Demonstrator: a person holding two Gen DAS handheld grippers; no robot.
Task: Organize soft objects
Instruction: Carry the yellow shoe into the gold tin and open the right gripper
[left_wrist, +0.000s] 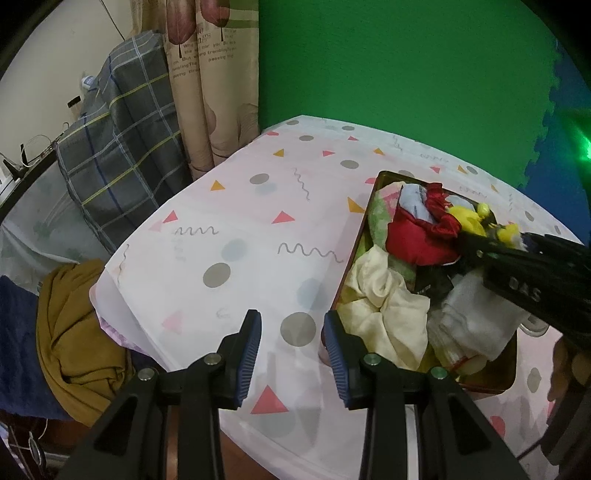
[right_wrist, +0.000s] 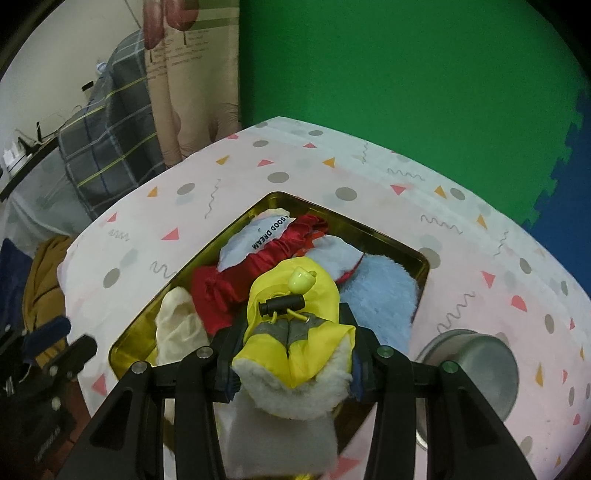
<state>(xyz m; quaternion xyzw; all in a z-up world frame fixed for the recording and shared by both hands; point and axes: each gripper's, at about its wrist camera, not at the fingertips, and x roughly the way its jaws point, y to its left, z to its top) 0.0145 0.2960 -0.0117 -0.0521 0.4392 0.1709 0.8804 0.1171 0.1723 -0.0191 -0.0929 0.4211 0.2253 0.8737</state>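
A gold metal tray (right_wrist: 129, 338) on the patterned table holds soft things: a red satin piece (right_wrist: 229, 288), a light blue fluffy piece (right_wrist: 384, 295), a cream cloth (right_wrist: 177, 328) and a "GOOD DREAM" pillow (right_wrist: 258, 236). My right gripper (right_wrist: 291, 354) is shut on a yellow garment with white fleece lining (right_wrist: 291, 354), held over the tray. In the left wrist view the tray (left_wrist: 351, 254) lies right of my left gripper (left_wrist: 291, 332), which is open and empty above the tablecloth; the right gripper (left_wrist: 476, 236) holds the yellow garment (left_wrist: 469, 219) there.
A metal pot (right_wrist: 476, 365) stands on the table right of the tray. The table's left edge drops to a mustard cloth (left_wrist: 74, 332) and a blue fabric. A plaid bundle (left_wrist: 122, 147) and curtain stand at back left. A green wall is behind.
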